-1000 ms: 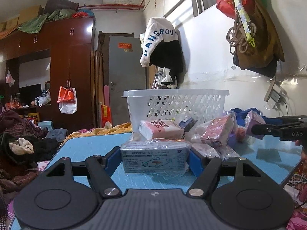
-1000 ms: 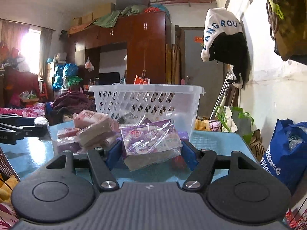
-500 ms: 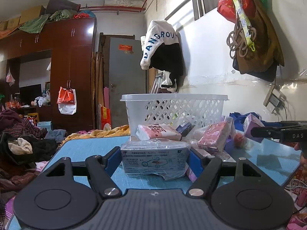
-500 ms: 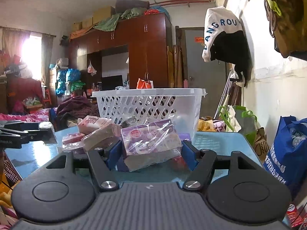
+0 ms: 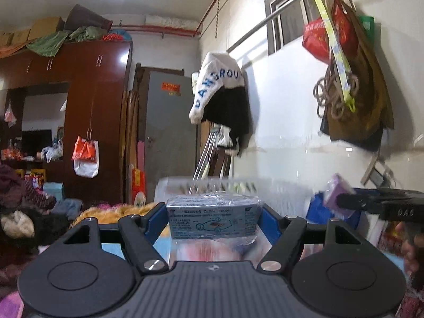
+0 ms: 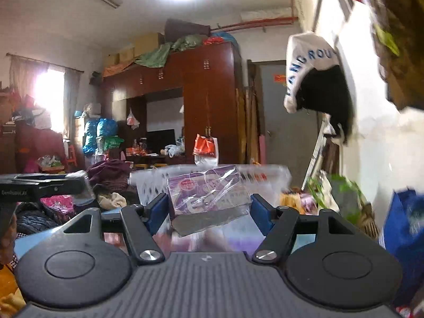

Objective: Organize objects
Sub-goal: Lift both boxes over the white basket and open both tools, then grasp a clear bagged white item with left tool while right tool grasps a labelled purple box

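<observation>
My left gripper (image 5: 213, 218) is shut on a pale blue wrapped pack (image 5: 213, 216), held level in the air just before the white lattice basket (image 5: 281, 189), whose rim is blurred. My right gripper (image 6: 209, 206) is shut on a purple wrapped pack (image 6: 209, 193), tilted a little, in front of the same white basket (image 6: 267, 179). Each gripper shows in the other's view: the right gripper (image 5: 341, 201) with its purple pack at the right edge, the left gripper (image 6: 84, 185) at the left edge. Blurred pink packs (image 5: 209, 249) lie below on the blue table (image 5: 111, 246).
A wall with a hanging white hoodie (image 5: 217, 87) and bags (image 5: 352, 84) runs along the right. A dark wardrobe (image 5: 90, 111) and grey door (image 5: 169, 137) stand behind. Clothes (image 5: 21, 212) pile up at left. A blue bag (image 6: 405, 241) sits beside the table.
Both grippers have risen with their packs off the table. The basket and the loose packs have dropped lower in both views and are now blurred.
</observation>
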`<state>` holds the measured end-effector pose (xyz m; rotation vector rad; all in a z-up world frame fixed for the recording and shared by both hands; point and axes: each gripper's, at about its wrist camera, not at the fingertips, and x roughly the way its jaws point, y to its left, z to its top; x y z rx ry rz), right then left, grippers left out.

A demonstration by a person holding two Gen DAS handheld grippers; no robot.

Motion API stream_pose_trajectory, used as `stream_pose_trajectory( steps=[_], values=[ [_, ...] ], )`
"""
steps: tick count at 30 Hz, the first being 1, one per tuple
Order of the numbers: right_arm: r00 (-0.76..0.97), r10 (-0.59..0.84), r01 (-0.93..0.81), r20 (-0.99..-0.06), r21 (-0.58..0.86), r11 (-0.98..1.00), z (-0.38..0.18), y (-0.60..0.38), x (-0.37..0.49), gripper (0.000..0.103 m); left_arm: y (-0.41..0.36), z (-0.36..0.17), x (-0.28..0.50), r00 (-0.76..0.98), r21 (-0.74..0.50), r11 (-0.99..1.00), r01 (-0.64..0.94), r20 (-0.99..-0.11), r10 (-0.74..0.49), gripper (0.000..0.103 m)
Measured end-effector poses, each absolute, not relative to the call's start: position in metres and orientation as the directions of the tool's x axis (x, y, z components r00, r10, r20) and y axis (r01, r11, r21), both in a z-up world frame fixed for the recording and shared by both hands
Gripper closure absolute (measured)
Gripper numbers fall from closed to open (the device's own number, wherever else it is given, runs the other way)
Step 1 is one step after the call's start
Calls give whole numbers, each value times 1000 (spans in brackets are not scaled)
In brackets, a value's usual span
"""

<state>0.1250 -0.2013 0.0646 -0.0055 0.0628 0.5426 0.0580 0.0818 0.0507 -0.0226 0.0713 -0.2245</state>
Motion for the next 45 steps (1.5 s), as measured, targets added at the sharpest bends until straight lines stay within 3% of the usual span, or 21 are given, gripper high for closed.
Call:
stream_pose_trajectory(
  steps=[3, 6, 11, 12, 13, 14, 16, 20, 26, 33, 40, 45],
  values=[
    [864, 491, -495, -111, -15, 869, 89, -182, 164, 33, 72, 82, 101, 977, -19, 981, 193, -87, -194, 27],
    [880, 444, -458, -171, -52, 887, 108, -166, 205, 33, 61, 104, 155, 960, -41, 978, 206, -183, -210, 27],
    [874, 421, -439, -244, -25, 898, 107, -162, 244, 32, 48, 103, 211, 937, -42, 983, 179, -299, -184, 26],
    [876, 415, -435, -245, -32, 900, 104, -161, 246, 30, 48, 99, 216, 936, -39, 985, 170, -305, -174, 21],
    [876, 412, -434, -250, -36, 900, 101, -161, 246, 19, 48, 94, 221, 935, -38, 986, 160, -313, -164, 11],
    [877, 412, -433, -247, -35, 901, 99, -161, 244, 8, 48, 89, 225, 932, -43, 987, 155, -326, -161, 7],
    [885, 404, -422, -233, -31, 906, 95, -164, 234, 0, 52, 81, 229, 917, -66, 985, 161, -358, -174, 7],
    [875, 438, -437, -206, 51, 898, 86, -183, 205, 0, 61, 75, 208, 928, -72, 984, 162, -328, -177, 7],
    [830, 517, -486, -210, 181, 855, 42, -220, 153, 0, 80, 44, 108, 940, -122, 966, 229, -230, -252, 7],
    [818, 501, -494, -281, 101, 864, 26, -204, 151, 1, 77, -12, 53, 912, -112, 957, 267, -292, -288, 7],
    [792, 496, -498, -357, 93, 862, 15, -195, 157, 19, 61, -27, 45, 905, -36, 960, 279, -324, -275, 7],
    [816, 456, -472, -356, 47, 880, 17, -189, 152, 27, 58, -35, 41, 910, -35, 968, 247, -335, -245, 8]
  ],
)
